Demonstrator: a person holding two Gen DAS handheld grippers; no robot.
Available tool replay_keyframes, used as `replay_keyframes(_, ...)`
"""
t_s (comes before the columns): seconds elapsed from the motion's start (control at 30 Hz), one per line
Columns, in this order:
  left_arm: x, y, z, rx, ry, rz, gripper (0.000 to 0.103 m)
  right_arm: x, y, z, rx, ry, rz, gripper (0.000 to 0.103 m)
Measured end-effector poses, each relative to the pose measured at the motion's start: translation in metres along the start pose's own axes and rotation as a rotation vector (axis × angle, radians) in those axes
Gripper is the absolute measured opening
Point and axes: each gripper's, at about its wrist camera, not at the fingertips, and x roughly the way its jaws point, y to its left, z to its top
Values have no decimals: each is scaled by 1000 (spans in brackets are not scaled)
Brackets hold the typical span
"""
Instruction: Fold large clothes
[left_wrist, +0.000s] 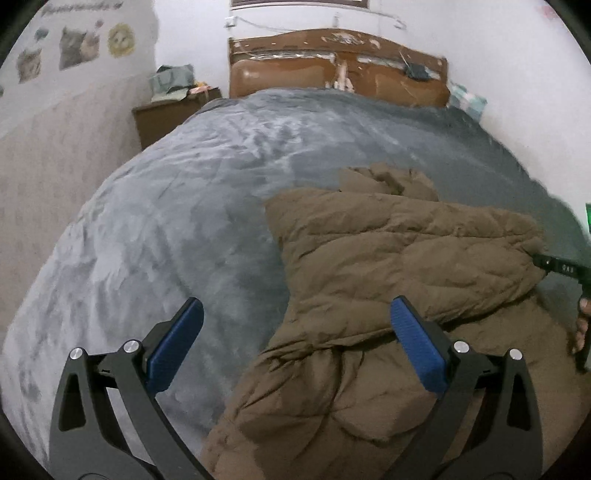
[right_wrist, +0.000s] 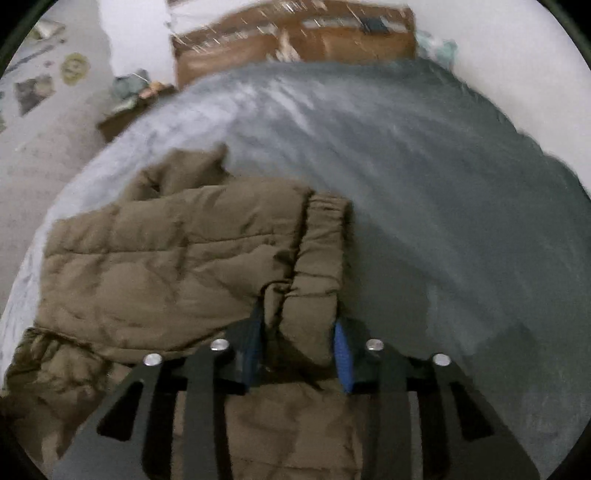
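brown puffer jacket (right_wrist: 177, 251) on grey blanket (right_wrist: 424, 184); jaws pinching its cuff (right_wrist: 317, 266)

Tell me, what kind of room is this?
Most likely a bedroom: a large bed under a grey blanket, a wooden headboard against the wall, and a cluttered nightstand beside it.

Grey plush bedspread (left_wrist: 166, 206) covers the bed, nap brushed in uneven light and dark streaks. Brown wooden headboard (left_wrist: 332, 66) at far end, finish scratched and peeling, against a white wall. Dark wooden nightstand (left_wrist: 162, 118) beside the bed, piled with greenish cloth (left_wrist: 171, 81). Cat pictures (left_wrist: 74, 46) stuck on the side wall; details blurred.
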Motion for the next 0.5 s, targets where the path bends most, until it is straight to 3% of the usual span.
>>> replay_keyframes(0.03,4,-7,2,22,9,7,100,5,-5,-3,25,24,2,51)
replay_keyframes(0.07,9,-13,5,38,17,8,100,9,-8,-2,37,37,1,68)
replay_keyframes(0.1,11,-18,7,51,18,9,100,7,-10,-2,53,33,-8,72)
replay_keyframes(0.23,39,-40,24,119,34,54,100,-17,3,10,18,-92,-55,75)
replay_keyframes(0.3,53,-47,27,97,55,41,100,-34,17,13,-13,-175,9,85)
replay_keyframes(0.33,61,-50,27,84,68,24,100,-40,25,15,-33,-207,81,86)
replay_keyframes(0.43,84,-63,26,117,100,41,100,-37,48,19,-115,-231,143,92)
replay_keyframes(0.5,104,-73,27,157,122,63,100,-15,58,18,-159,-164,140,93)
